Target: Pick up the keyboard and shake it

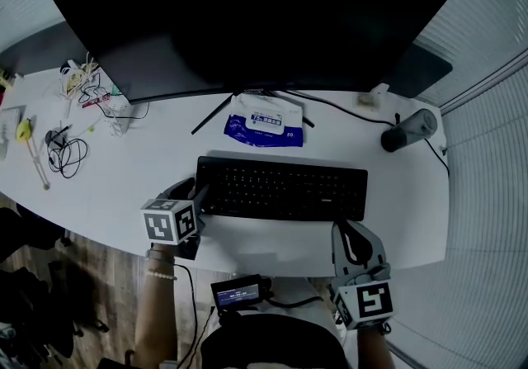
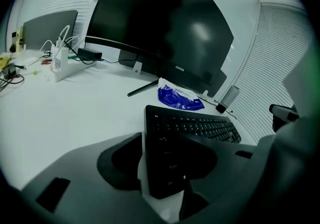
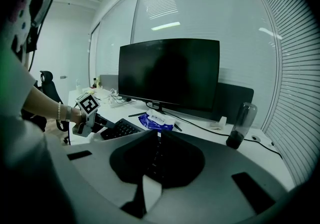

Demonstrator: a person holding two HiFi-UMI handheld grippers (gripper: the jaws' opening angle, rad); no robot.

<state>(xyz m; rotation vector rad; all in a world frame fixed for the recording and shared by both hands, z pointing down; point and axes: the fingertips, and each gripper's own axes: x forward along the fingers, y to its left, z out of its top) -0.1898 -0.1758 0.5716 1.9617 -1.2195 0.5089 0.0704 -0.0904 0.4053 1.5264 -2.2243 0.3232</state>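
Observation:
A black keyboard (image 1: 280, 188) lies flat on the white desk (image 1: 165, 153), in front of the monitor. My left gripper (image 1: 198, 194) is at its left end, jaws open, with the keyboard's left end (image 2: 165, 163) between them. A thin strip of desk shows between one jaw and the keyboard's edge. My right gripper (image 1: 351, 231) hangs over the desk's front edge, just in front of the keyboard's right end, and is shut with nothing in it. In the right gripper view the keyboard (image 3: 117, 129) shows to the left of, and behind, the closed jaws of that gripper (image 3: 159, 138).
A wide dark monitor (image 1: 247, 12) stands behind the keyboard, its stand legs spread on the desk. A blue wipes pack (image 1: 266, 128) lies between them. A dark bottle (image 1: 408, 130) is at the right, and cables (image 1: 66, 153) and a power strip (image 1: 111, 107) at the left.

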